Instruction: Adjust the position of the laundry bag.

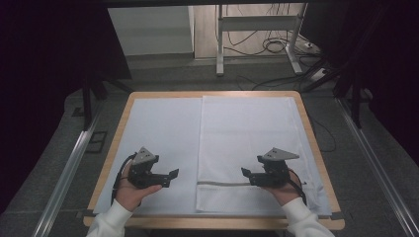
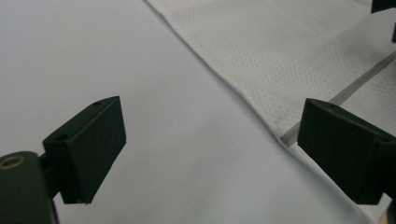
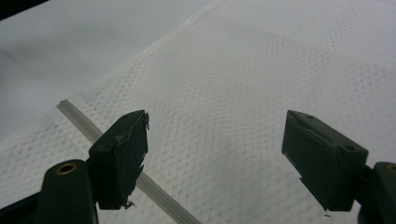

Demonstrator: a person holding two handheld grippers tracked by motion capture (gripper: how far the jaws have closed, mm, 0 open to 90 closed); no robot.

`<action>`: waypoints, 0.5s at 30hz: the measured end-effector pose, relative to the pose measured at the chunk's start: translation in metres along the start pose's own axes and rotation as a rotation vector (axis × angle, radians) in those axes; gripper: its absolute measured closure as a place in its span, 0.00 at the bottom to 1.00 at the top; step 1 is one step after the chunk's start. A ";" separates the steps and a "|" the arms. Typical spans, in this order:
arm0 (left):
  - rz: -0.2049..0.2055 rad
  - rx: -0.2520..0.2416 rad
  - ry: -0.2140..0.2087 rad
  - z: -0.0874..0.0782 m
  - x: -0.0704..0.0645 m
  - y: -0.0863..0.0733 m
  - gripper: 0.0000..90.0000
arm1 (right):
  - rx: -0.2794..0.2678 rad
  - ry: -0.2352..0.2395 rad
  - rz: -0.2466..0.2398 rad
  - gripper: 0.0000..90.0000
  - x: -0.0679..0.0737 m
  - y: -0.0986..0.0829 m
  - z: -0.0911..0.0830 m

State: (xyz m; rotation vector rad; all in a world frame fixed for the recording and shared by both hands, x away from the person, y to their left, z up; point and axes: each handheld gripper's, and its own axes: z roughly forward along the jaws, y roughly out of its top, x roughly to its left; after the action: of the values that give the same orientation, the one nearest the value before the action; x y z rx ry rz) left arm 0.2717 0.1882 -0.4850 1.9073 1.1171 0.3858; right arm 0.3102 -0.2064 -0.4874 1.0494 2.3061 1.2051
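On the table (image 1: 316, 143), whose wooden rim frames a pale sheet (image 1: 158, 138), a white mesh bag (image 1: 247, 143) lies flat over the right half, running from the far edge almost to the near one. Its grey zipper (image 1: 222, 184) crosses it near the near end, parallel to the table's front edge. In the high view the left hand-held gripper (image 1: 174, 173) sits over the bare sheet, just beside the bag's left edge and apart from it, with the person's left hand (image 1: 131, 190) under it and a white sleeve (image 1: 108, 222) behind. The left gripper view has its two black jaws standing wide apart with nothing between them; beyond them the sheet fills the near ground, and the bag's edge and the end of the zipper run diagonally toward the right jaw. The right hand-held gripper (image 1: 244, 173) hovers over the bag's near part, close to the zipper, held by the right hand (image 1: 284, 190). In the right gripper view (image 3: 215, 149) its jaws are also spread wide and empty, the mesh lying between and beyond them, with the zipper passing under the left jaw. Whether either gripper touches the cloth cannot be told.
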 end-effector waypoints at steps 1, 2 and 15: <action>0.006 -0.004 0.008 0.001 -0.001 0.002 0.09 | -0.001 -0.011 -0.010 0.24 0.000 -0.001 0.000; 0.001 -0.005 0.011 0.001 -0.001 0.003 0.09 | -0.001 -0.011 -0.010 0.24 0.000 -0.001 0.000; -0.081 0.034 0.022 -0.010 0.001 0.008 0.16 | -0.008 -0.018 0.010 0.28 -0.005 0.002 -0.004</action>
State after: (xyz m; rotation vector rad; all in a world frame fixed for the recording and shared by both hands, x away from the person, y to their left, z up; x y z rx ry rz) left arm 0.2707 0.1925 -0.4731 1.8849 1.2183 0.3455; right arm 0.3126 -0.2117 -0.4833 1.0656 2.2831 1.2027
